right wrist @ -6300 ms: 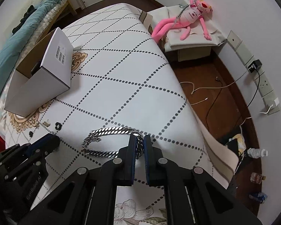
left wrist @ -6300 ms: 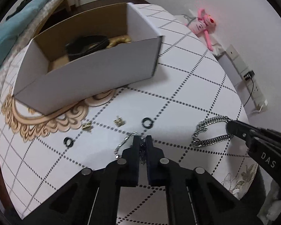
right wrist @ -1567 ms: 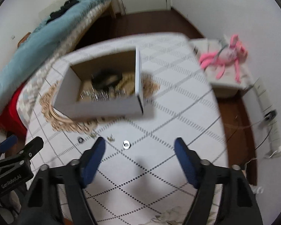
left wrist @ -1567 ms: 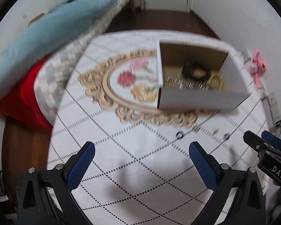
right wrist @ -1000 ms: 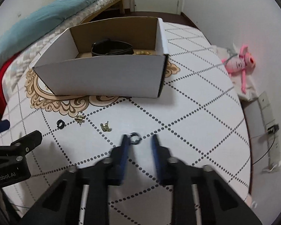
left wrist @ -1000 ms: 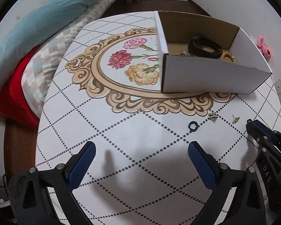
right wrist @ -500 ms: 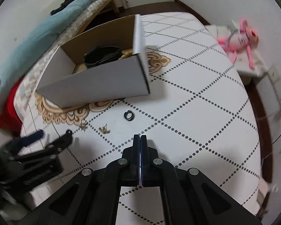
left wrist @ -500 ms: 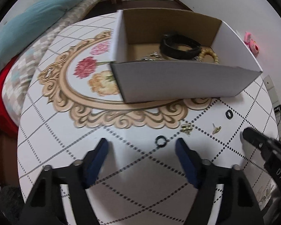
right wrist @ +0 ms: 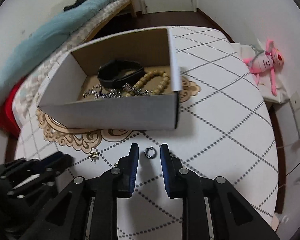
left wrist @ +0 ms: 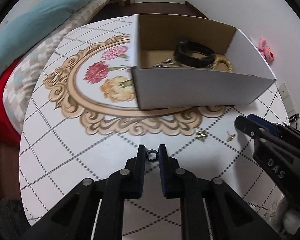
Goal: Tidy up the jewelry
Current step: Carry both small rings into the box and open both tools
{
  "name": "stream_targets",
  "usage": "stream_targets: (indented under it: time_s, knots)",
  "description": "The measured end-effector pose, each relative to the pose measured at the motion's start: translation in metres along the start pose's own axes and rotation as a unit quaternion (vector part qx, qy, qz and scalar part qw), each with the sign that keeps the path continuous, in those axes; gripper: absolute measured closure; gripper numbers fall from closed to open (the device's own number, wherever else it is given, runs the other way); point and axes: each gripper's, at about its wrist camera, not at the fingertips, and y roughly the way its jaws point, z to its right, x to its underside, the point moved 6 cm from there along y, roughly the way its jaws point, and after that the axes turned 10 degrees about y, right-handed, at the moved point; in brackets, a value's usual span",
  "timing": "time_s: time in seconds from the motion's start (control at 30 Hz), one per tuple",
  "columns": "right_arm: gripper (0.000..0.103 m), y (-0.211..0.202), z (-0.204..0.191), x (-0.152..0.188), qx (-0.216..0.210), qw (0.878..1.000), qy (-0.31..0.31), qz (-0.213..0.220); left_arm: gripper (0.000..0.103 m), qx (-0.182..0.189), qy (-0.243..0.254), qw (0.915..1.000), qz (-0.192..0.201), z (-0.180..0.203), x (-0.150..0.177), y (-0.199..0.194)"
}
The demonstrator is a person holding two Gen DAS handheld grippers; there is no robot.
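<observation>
A white cardboard box (left wrist: 200,92) stands on the table and holds a black band (left wrist: 193,54), a beaded bracelet (right wrist: 154,82) and silver chains (right wrist: 102,94). My left gripper (left wrist: 152,152) is slightly open, its fingers either side of a small black ring (left wrist: 152,154) on the table. My right gripper (right wrist: 149,152) is open around a small silver ring (right wrist: 150,152); it also shows in the left wrist view (left wrist: 248,126). Two small gold earrings (left wrist: 201,134) (left wrist: 231,136) lie between the grippers.
The round table (left wrist: 60,160) has a white cloth with dotted diamonds and a floral gold frame print. A bed with a teal blanket (left wrist: 30,20) lies beyond the far left edge. A pink plush toy (right wrist: 266,62) lies off to the right.
Both grippers dropped the chains into the box and came back down. My left gripper narrowed around the black ring. My right gripper went from shut to open around the silver ring.
</observation>
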Motion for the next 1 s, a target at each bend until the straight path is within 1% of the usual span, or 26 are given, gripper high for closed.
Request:
stream_targets:
  time_s: [0.13, 0.17, 0.23, 0.33, 0.43, 0.53, 0.63, 0.73, 0.77, 0.87, 1.0]
  knots:
    - [0.08, 0.002, -0.01, 0.003, 0.033, 0.999, -0.032, 0.017, 0.093, -0.001, -0.012, 0.9999, 0.0, -0.009, 0.003, -0.003]
    - [0.09, 0.002, -0.011, 0.003, 0.042, 0.998, -0.04, 0.02, 0.093, 0.002, -0.015, 0.9999, 0.0, -0.007, 0.005, -0.004]
    - [0.09, 0.001, -0.014, 0.004, 0.046, 0.998, -0.047, 0.022, 0.093, 0.01, -0.021, 0.9997, 0.001, -0.009, 0.005, -0.008]
    - [0.09, -0.001, -0.012, 0.004, 0.041, 0.998, -0.042, 0.018, 0.093, 0.022, -0.033, 0.9992, 0.008, -0.011, 0.004, -0.018]
    - [0.09, -0.014, -0.007, 0.007, 0.022, 0.999, -0.022, 0.019, 0.093, 0.04, -0.046, 0.9979, 0.021, -0.016, -0.001, -0.036]
    - [0.09, -0.043, -0.008, 0.002, -0.011, 1.0, 0.0, 0.029, 0.093, 0.062, -0.054, 0.9956, 0.045, -0.019, -0.018, -0.06]
    - [0.09, -0.074, -0.015, -0.015, -0.045, 0.998, 0.015, 0.046, 0.093, 0.082, -0.051, 0.993, 0.068, -0.019, -0.046, -0.08]
    - [0.09, -0.093, -0.023, -0.044, -0.069, 0.996, 0.018, 0.055, 0.093, 0.092, -0.04, 0.991, 0.089, -0.02, -0.083, -0.095]
    - [0.09, -0.096, -0.025, -0.055, -0.074, 0.995, 0.017, 0.058, 0.093, 0.093, -0.037, 0.9909, 0.09, -0.018, -0.09, -0.096]
    - [0.09, -0.095, -0.03, -0.085, -0.071, 0.996, 0.005, 0.06, 0.093, 0.091, -0.025, 0.9916, 0.088, -0.023, -0.119, -0.09]
    - [0.09, -0.066, -0.033, -0.116, -0.063, 0.998, -0.002, 0.016, 0.092, 0.09, -0.015, 0.9936, 0.067, -0.026, -0.14, -0.071]
